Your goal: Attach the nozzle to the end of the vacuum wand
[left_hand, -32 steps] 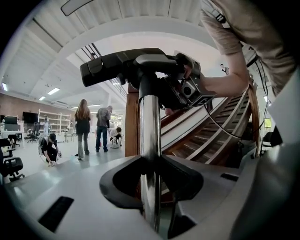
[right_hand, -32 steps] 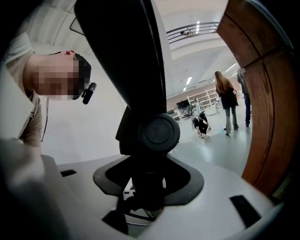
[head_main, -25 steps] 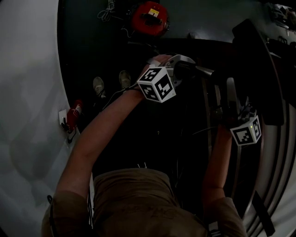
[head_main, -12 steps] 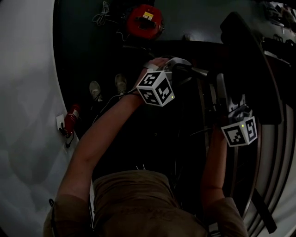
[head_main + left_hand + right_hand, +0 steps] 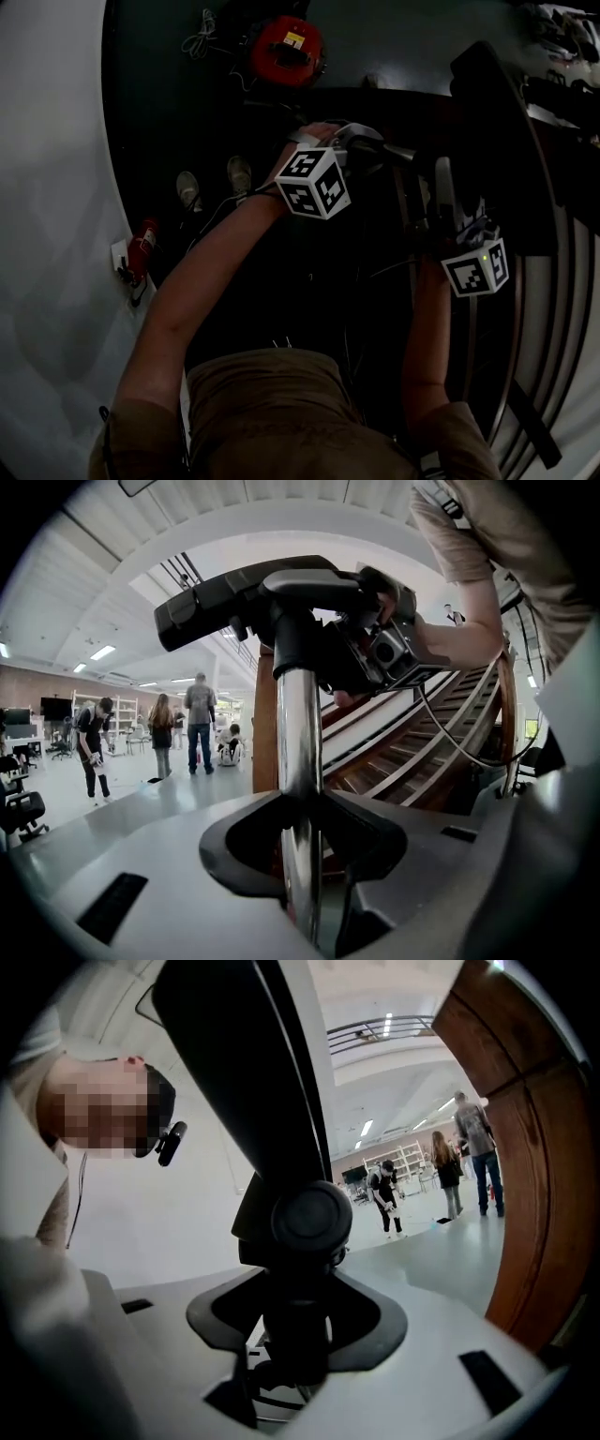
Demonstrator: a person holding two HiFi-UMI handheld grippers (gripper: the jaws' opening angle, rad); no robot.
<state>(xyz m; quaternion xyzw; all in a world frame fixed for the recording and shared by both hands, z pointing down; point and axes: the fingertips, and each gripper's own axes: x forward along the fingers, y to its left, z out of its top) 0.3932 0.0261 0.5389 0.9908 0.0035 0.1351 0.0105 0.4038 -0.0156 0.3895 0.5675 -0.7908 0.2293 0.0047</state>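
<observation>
1. Your left gripper [image 5: 300, 829] has its jaws clamped tight on the vacuum wand [image 5: 298, 728]. The wand is a smooth, mirror-bright chrome tube that runs straight up between the dark, rounded pads.
2. The wand's upper end runs into the thick black collar of the nozzle [image 5: 246, 594]. Above the collar the nozzle spreads into a long, flat head of matte black plastic. You cannot tell from here whether it is fully seated.
3. Your right gripper [image 5: 298, 1326] has its jaws closed round the nozzle's black neck, just below a round, disc-shaped pivot knuckle [image 5: 309, 1215]. The broad, flat body slopes away above it.
4. In the left gripper view, your right gripper sits just beside the collar, on its right.
5. The head view is dim. The left marker cube [image 5: 314, 183] and right marker cube [image 5: 476, 267] stand out in crisp black and white, near each other.
6. A curved, glossy brown wooden panel [image 5: 525, 1166] rises at the right of the right gripper view, above a pale, shiny floor [image 5: 441, 1241].
</observation>
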